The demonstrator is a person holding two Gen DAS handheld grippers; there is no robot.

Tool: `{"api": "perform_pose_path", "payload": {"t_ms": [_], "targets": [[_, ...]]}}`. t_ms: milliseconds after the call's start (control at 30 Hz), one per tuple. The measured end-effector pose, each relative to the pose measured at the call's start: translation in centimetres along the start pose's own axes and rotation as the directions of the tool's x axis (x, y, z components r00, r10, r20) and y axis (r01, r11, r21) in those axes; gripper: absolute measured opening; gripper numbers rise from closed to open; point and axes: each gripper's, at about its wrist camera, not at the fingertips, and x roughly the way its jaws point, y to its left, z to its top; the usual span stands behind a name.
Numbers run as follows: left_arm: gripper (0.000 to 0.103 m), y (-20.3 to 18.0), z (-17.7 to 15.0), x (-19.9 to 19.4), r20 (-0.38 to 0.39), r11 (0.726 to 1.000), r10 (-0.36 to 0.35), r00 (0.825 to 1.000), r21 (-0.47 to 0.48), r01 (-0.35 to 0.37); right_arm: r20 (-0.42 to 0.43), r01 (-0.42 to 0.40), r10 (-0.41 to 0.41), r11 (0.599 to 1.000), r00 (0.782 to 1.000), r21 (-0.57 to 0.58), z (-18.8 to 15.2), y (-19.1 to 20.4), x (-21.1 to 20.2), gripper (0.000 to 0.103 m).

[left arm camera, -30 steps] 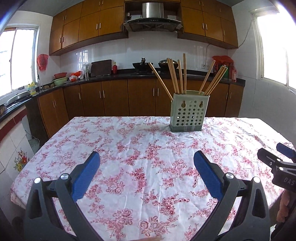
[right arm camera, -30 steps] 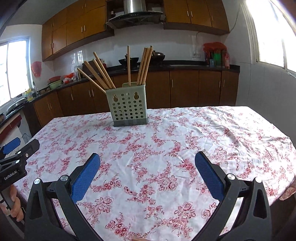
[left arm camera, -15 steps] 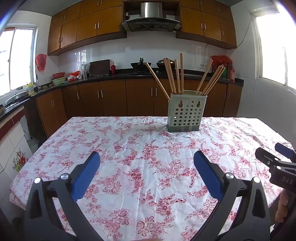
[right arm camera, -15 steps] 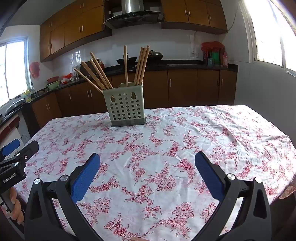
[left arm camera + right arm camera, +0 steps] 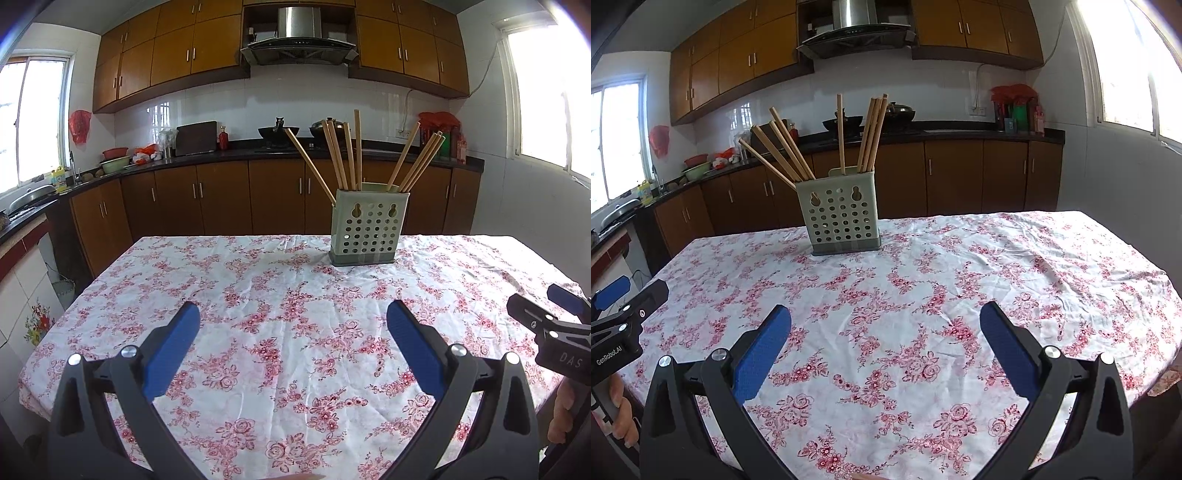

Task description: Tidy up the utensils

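A pale green perforated utensil holder [image 5: 369, 229] stands upright at the far side of the table; it also shows in the right wrist view [image 5: 840, 219]. Several wooden chopsticks [image 5: 341, 155] stand in it, fanned out, and show in the right wrist view too [image 5: 870, 133]. My left gripper [image 5: 293, 314] is open and empty, above the near part of the table. My right gripper [image 5: 885, 314] is open and empty, well short of the holder. The right gripper shows at the right edge of the left wrist view [image 5: 554, 328], and the left gripper at the left edge of the right wrist view [image 5: 624, 314].
The table wears a white cloth with red flowers [image 5: 295, 295], rumpled at the right [image 5: 1052, 258]. Behind it runs a dark kitchen counter [image 5: 221, 153] over brown cabinets, with pots and bowls. Windows are at both sides.
Both grippers have drawn back and risen a little, so the holder looks smaller and farther. Both stay open and empty.
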Motion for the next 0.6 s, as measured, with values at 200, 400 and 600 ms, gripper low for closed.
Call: {"api": "perform_pose_path", "payload": {"t_ms": [200, 400, 600], "targets": [[0.099, -0.02, 0.01, -0.02, 0.000, 1.000, 0.000, 1.000, 0.000, 0.000, 0.000, 0.001, -0.001, 1.000, 1.000, 0.001, 0.02, 0.06, 0.00, 0.101], [0.099, -0.10, -0.03, 0.01, 0.000, 1.000, -0.001, 1.000, -0.001, 0.001, -0.001, 0.000, 0.000, 1.000, 1.000, 0.000, 0.03, -0.02, 0.01, 0.101], [0.099, -0.15, -0.04, 0.09, -0.002, 1.000, -0.001, 1.000, -0.001, 0.001, -0.002, 0.000, 0.000, 1.000, 1.000, 0.000, 0.03, -0.05, 0.01, 0.101]]}}
